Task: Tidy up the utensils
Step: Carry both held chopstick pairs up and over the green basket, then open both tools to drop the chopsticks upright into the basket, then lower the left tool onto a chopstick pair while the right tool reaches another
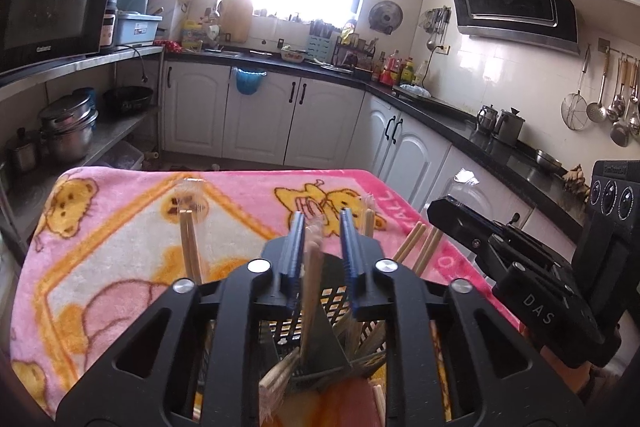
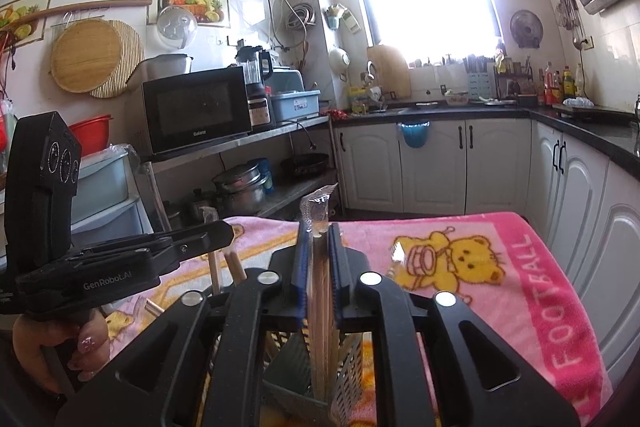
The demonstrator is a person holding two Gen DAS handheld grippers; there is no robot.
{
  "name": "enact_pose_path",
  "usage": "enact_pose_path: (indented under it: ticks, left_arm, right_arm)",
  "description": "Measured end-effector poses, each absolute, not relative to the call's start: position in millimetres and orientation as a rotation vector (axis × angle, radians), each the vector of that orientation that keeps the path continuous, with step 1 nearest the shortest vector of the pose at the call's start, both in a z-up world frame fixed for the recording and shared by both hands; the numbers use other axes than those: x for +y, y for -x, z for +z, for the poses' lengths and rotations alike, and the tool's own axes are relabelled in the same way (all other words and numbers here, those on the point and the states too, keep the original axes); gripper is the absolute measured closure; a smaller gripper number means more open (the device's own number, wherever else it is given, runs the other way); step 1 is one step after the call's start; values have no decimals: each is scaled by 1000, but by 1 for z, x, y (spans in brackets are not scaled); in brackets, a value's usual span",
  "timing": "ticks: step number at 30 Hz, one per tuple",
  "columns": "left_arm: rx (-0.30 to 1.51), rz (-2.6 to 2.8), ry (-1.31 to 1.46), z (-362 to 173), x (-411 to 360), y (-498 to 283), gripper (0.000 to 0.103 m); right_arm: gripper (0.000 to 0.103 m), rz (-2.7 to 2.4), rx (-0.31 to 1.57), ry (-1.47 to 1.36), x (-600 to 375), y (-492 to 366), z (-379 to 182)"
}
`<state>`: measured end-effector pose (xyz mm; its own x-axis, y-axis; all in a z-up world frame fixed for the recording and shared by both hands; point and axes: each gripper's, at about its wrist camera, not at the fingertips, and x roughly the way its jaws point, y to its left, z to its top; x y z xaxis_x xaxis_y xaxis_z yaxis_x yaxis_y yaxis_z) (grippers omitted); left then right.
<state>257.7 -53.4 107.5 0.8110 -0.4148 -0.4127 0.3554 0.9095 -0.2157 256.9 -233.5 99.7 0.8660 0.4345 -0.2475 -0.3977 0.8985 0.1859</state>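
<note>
Between the blue pads of my black left hand-held gripper (image 1: 320, 223) stand pale tan chopsticks (image 1: 311, 283). Beneath it sits a dark mesh basket (image 1: 332, 301), on a pink blanket (image 1: 132, 227) patterned with yellow bears.

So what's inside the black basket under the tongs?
Wrapped chopsticks stand upright inside the black basket, some leaning on its rim. A divider splits it; its bottom is hidden by both tongs.

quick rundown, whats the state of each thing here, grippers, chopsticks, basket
left gripper: jaws apart, wrapped wooden chopsticks between them, not pressed
right gripper: jaws narrow, plastic-wrapped wooden chopstick pair upright between them; grip unclear
black perforated plastic utensil basket: on the pink bear-print blanket, already holding chopsticks
loose wooden chopsticks: leaning in the basket
</note>
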Motion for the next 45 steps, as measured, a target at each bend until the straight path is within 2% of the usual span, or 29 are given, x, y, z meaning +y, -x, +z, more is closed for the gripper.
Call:
enact_pose_path:
  ticks: [4, 7, 12, 28, 33, 45]
  left_arm:
    - [479, -408, 135, 108, -51, -255, 80]
    - [478, -404, 136, 109, -48, -252, 71]
    - [476, -395, 146, 111, -41, -246, 60]
    - [449, -365, 162, 116, -24, -216, 11]
    - [440, -348, 169, 115, -18, -205, 11]
    - [437, -323, 195, 110, 0, -181, 11]
  right_arm:
    - [86, 431, 309, -129, -235, -253, 98]
    - [79, 424, 317, -131, -237, -249, 97]
    - [77, 412, 334, -130, -243, -244, 95]
    - [56, 392, 352, -87, -249, -217, 94]
    - [49, 403, 348, -74, -247, -207, 95]
    - [45, 434, 340, -36, -239, -186, 100]
